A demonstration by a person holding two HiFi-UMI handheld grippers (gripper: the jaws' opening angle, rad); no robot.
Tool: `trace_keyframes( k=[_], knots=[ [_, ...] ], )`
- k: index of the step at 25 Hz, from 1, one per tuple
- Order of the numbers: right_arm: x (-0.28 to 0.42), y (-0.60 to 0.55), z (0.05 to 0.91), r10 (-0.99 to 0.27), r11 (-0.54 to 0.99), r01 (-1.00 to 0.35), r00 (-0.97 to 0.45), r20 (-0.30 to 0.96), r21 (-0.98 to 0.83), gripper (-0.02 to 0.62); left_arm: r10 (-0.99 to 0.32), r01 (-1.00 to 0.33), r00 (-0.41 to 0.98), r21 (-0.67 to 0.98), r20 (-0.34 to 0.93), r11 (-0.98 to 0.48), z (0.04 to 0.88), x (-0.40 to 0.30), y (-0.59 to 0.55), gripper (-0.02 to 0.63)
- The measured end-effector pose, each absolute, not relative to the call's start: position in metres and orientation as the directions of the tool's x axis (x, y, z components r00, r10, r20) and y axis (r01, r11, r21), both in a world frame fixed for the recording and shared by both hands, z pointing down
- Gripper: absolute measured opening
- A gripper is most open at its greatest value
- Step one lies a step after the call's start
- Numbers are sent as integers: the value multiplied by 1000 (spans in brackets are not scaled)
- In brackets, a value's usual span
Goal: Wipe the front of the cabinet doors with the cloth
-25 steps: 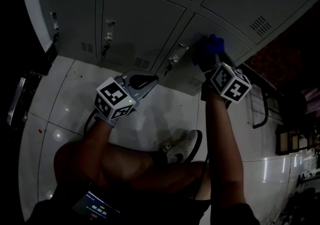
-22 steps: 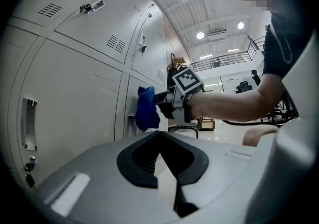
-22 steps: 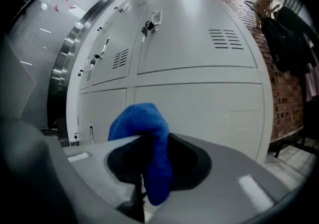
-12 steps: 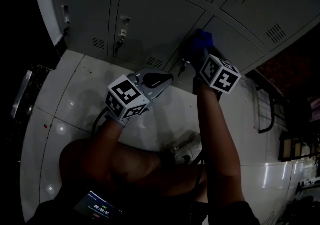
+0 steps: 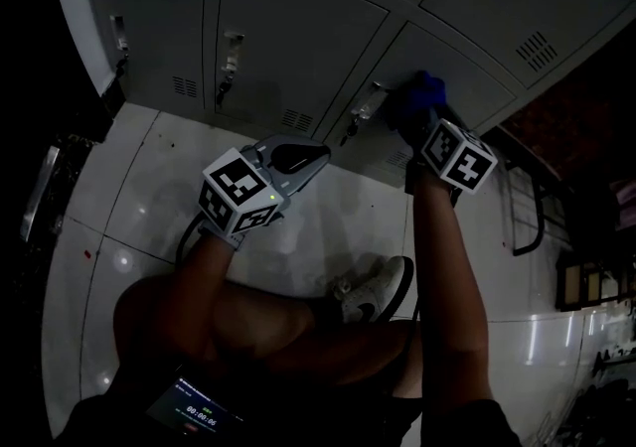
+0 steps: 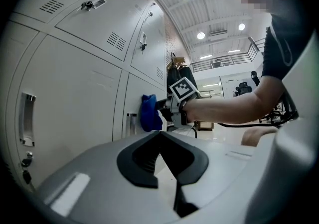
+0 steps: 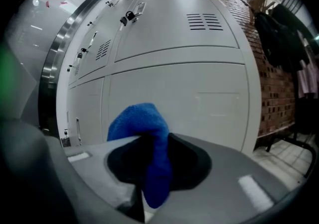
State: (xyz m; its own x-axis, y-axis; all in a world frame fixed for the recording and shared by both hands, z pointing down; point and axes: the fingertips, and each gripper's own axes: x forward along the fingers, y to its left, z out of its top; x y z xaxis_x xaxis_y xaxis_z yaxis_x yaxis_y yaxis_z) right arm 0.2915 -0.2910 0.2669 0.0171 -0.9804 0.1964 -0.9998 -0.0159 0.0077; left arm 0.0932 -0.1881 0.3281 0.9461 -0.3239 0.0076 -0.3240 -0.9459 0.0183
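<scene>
Right tool (image 7: pixel 155 166) pinches the blue cloth (image 7: pixel 141 121) against a grey cabinet door (image 7: pixel 209 101); left tool (image 6: pixel 164 143) hangs apart, jaws pressed together, empty

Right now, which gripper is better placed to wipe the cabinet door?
Right. The right gripper is shut on the blue cloth, against the cabinet door. The left gripper is shut, empty, away from the doors.

A bunched blue cloth (image 7: pixel 142 123) sits pressed against the pale grey front of a cabinet door (image 7: pixel 204 101).
</scene>
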Motion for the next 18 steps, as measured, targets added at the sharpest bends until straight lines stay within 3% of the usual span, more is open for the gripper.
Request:
trace_keyframes(
  k=[7,18],
  knots=[
    [372,-265,265,-968,-149,-986,161,194,73,78,-321,-321,947,11,18,-947,332,96,-188,1],
    [444,-238,274,-933,-307,-952,298,203,-14,78,-321,-322,946,13,35,-947,336,98,-189,0]
  ],
)
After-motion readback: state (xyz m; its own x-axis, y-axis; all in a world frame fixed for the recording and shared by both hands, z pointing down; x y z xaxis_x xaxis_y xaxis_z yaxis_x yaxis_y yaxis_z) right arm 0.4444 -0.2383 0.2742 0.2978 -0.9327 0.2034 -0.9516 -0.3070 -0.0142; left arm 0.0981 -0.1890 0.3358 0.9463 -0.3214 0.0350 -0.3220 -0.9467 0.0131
